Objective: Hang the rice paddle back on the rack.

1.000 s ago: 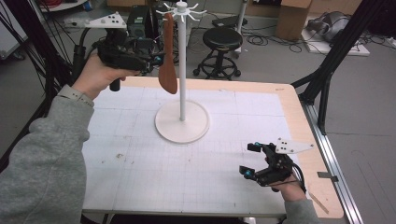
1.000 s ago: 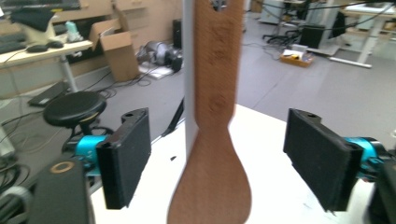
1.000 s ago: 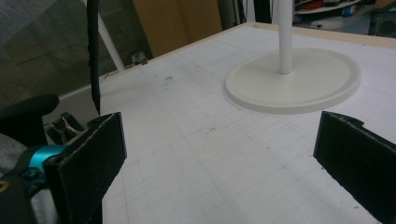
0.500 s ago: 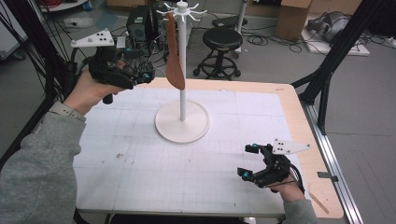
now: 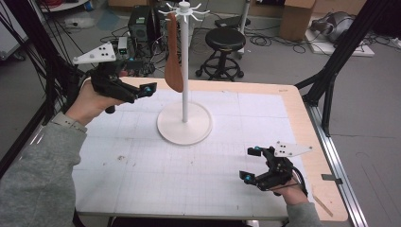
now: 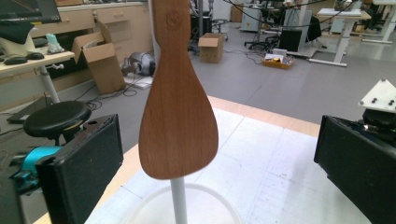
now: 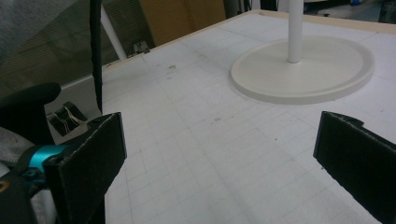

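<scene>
A brown wooden spatula [image 5: 173, 71] [image 6: 177, 126] hangs blade down from a hook at the top of the white stand [image 5: 184, 124] [image 7: 303, 70] in the middle of the table. My left gripper [image 5: 144, 91] [image 6: 219, 140] hovers just left of the spatula, pointing at it but apart from it. Its jaws have just been opening and stand wide, with nothing pressed between them. My right gripper [image 5: 250, 164] [image 7: 219, 154] rests low near the table's front right, open and empty, facing the stand's base.
The white gridded table top [image 5: 142, 165] has a wooden border. A black stool [image 5: 226, 40] and boxes stand on the floor behind it. Black frame posts [image 5: 331, 75] rise at the right, and cables hang at the left. A thin wooden stick [image 5: 324, 203] lies at the table's right edge.
My left gripper has drawn back to the left and down from the spatula, which stays hanging on the stand. The right gripper has kept still.
</scene>
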`<move>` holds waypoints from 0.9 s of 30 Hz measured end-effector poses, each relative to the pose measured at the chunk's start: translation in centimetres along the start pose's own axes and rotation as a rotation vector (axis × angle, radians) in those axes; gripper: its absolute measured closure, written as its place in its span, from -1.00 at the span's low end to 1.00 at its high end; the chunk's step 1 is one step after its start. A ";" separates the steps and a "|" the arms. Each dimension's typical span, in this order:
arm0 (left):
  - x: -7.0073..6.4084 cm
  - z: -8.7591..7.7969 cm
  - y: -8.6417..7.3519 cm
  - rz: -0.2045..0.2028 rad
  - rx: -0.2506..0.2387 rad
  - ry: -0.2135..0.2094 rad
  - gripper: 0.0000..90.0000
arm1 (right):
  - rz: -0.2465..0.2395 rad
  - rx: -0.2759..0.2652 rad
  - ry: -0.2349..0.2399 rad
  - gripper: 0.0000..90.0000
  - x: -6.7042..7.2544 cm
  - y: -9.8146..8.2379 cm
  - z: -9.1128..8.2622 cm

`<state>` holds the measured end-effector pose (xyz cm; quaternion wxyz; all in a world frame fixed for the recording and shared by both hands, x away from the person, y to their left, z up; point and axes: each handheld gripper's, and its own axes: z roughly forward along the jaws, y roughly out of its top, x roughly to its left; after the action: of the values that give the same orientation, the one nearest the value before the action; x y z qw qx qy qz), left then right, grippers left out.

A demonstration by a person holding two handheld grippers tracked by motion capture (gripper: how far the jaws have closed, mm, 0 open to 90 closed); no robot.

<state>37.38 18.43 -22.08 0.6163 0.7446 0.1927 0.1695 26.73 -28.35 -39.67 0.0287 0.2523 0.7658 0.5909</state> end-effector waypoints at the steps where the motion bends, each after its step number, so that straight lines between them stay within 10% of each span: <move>1: 0.0 -0.1 -0.2 0.000 0.003 0.000 -0.96 | -0.002 -0.003 0.001 -0.98 0.0 0.0 0.0; 27: -1.6 -3.3 -7.1 0.004 0.004 0.036 -0.96 | -0.013 -0.021 -0.037 -0.98 -0.1 0.3 0.2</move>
<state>33.79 21.60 -28.45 0.6110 0.7430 0.2026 0.1835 27.00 -28.14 -39.45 0.0496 0.2578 0.7605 0.5940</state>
